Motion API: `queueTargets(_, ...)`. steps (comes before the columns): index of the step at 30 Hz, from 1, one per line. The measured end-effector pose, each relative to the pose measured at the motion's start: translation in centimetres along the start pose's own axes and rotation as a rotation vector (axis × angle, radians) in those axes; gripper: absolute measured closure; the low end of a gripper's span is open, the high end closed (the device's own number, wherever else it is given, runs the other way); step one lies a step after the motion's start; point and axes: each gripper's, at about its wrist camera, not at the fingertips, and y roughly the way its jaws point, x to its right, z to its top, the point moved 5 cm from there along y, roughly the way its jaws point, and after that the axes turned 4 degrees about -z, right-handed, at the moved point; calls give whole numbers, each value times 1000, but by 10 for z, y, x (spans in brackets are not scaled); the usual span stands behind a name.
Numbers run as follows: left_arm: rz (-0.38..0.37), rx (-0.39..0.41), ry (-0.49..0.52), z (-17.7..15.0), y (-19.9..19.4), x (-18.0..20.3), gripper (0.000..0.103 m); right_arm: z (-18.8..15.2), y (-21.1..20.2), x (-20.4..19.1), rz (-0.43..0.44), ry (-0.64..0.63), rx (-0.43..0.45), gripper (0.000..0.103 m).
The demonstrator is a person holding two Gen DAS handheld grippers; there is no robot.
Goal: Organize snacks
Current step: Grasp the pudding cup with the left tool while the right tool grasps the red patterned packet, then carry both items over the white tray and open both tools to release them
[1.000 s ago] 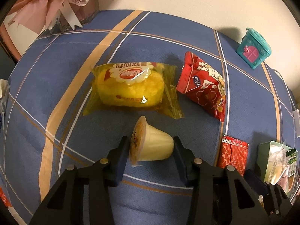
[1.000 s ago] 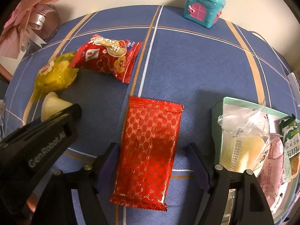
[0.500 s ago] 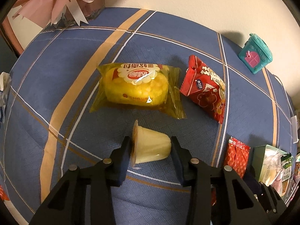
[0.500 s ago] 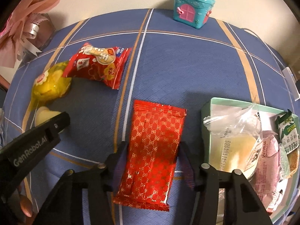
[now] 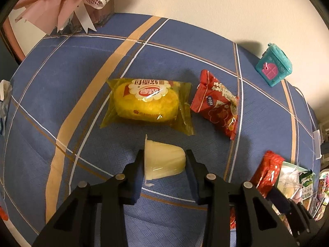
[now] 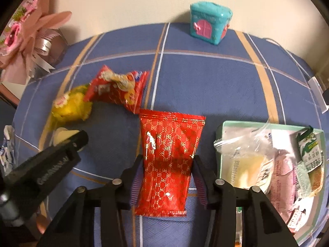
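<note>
Since a second ago both grippers have closed in. The left gripper now pinches the jelly cup, lower centre in the left wrist view. The right gripper clamps the red patterned packet, bottom centre. Pickup step; next, carry both to the green tray at right.

Home setting: plaid blue tablecloth, pink ribbon bouquet, teal toy house, plain wall.
</note>
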Motion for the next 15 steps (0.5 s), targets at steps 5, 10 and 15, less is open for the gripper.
queueTargets(5, -25, 16, -9, 4, -8, 2, 64, 7, -16, 0, 17, 8, 34, 55)
queueTargets(10, -36, 50, -10, 10, -24, 5, 64, 12, -37, 1, 31, 18, 83, 55)
queueTargets(15, -42, 95, -1, 16, -43, 10, 64, 17, -59, 5, 40, 31, 136, 55)
